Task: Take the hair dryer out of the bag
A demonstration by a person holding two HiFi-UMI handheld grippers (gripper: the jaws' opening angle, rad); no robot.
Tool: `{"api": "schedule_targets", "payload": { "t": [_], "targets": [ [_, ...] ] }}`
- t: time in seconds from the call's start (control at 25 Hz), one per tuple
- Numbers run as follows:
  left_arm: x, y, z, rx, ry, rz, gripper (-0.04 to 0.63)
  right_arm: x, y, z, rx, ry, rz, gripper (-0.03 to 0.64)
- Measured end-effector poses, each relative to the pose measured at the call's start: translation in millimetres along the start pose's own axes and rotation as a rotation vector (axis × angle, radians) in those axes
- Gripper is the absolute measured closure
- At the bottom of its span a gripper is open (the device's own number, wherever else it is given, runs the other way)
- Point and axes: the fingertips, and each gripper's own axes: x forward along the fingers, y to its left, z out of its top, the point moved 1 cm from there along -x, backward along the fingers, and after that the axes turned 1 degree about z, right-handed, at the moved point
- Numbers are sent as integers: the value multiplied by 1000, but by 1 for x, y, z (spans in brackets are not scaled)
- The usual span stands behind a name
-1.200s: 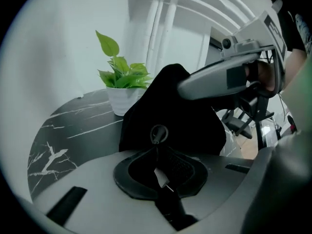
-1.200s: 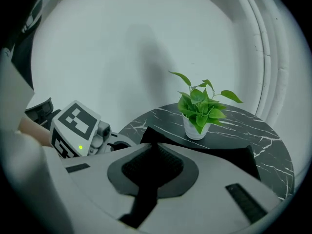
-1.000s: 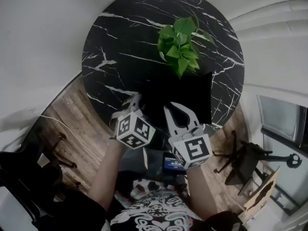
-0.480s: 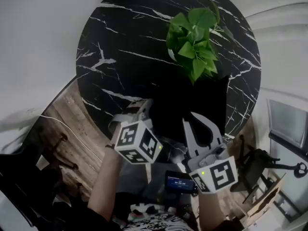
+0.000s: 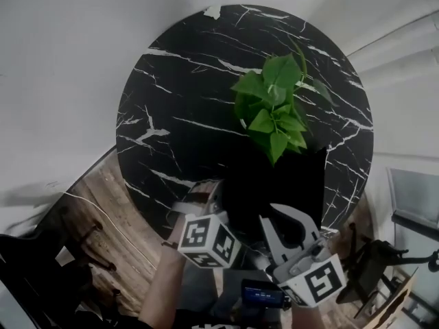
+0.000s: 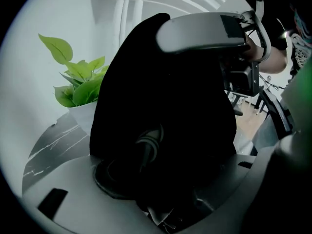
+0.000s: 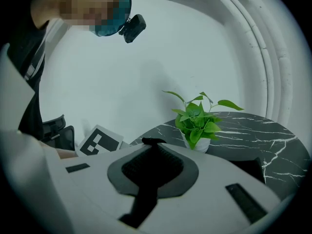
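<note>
A black bag (image 5: 274, 184) stands at the near edge of the round black marble table (image 5: 178, 101). My right gripper (image 5: 291, 214) is shut on the bag's top edge, and a strip of black fabric pokes out at its tips (image 7: 146, 143). My left gripper (image 5: 206, 196) is at the bag's left side. Its jaws have just been opening, and the bag's fabric (image 6: 161, 91) lies loosely between them. A grey curved shape (image 6: 148, 143) shows against the black bag; I cannot tell what it is. The right gripper (image 6: 202, 30) pinches the bag's top in the left gripper view. No hair dryer is clearly visible.
A potted green plant (image 5: 274, 115) (image 7: 197, 121) stands just behind the bag. Wooden floor (image 5: 116, 204) lies below the table's near edge, with a dark chair (image 5: 370, 266) at the right. A small device with a lit screen (image 5: 260, 297) sits near my body.
The left gripper's jaws stand wider apart than before. The right gripper has risen a little with the bag's edge. The head camera has shifted, so the table sits lower and further right in the picture.
</note>
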Motion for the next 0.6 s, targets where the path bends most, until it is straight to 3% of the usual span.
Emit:
{"api": "schedule_targets", "payload": {
  "t": [0.32, 0.48, 0.6],
  "targets": [
    [-6, 8, 15, 81, -52, 24, 348, -9, -21, -5, 80, -5, -47, 592],
    [1, 10, 17, 162, -10, 28, 348, -10, -15, 2, 57, -3, -23, 592],
    [-1, 19, 26, 159, -51, 83, 341, -9, -5, 12, 37, -11, 32, 592]
  ]
}}
